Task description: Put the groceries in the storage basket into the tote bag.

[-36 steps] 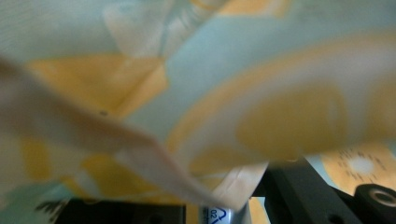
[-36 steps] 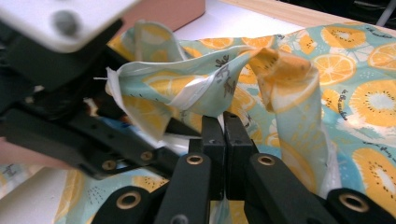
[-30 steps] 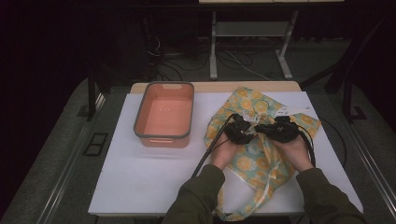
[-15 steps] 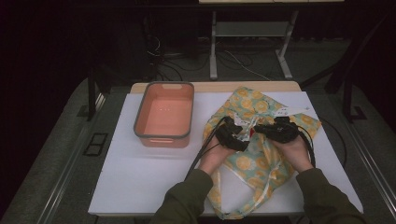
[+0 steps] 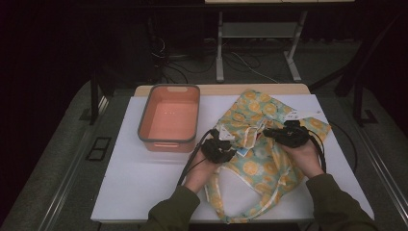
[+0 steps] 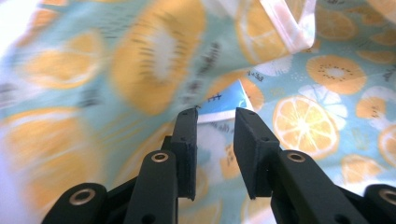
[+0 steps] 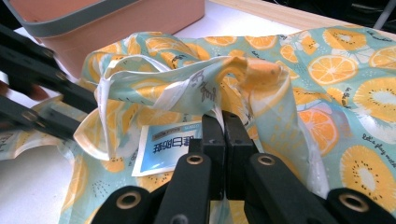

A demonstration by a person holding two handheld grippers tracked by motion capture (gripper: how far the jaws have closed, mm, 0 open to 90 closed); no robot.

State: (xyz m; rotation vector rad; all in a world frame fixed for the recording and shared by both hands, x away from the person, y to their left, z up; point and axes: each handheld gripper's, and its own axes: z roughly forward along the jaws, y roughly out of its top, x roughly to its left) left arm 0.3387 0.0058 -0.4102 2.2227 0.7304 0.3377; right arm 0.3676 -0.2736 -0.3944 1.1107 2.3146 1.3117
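A fruit-print bag [image 5: 260, 144] is spread on the white table [image 5: 144, 178], and both grippers are set at its mouth. The right gripper [image 5: 284, 134] is clamped shut on the bag's rim: in the right gripper view its jaws are pressed together with a fold of the fabric [image 7: 243, 74] pinched between them, the cloth bunched up just above the tips. Below and to the left of those jaws a blue-and-white label [image 7: 166, 147] is seen lying inside the bag's opening.

The left gripper [image 5: 219, 147] is placed at the bag's near-left edge, apart from the right gripper. Its jaws have just been closing, yet a narrow gap is left between them; in the left gripper view the printed fabric [image 6: 140, 70] is seen just ahead of the tips, and no cloth is pinched by the pads. A corner of the same label [image 6: 224, 100] is visible directly beyond the gap. The picture there is blurred on its left side.

A salmon tub [image 5: 171, 118] with a grey rim is stood beyond and to the left of the left gripper, near it but not touched; its wall [image 7: 116, 28] is seen in the right gripper view past the bag.
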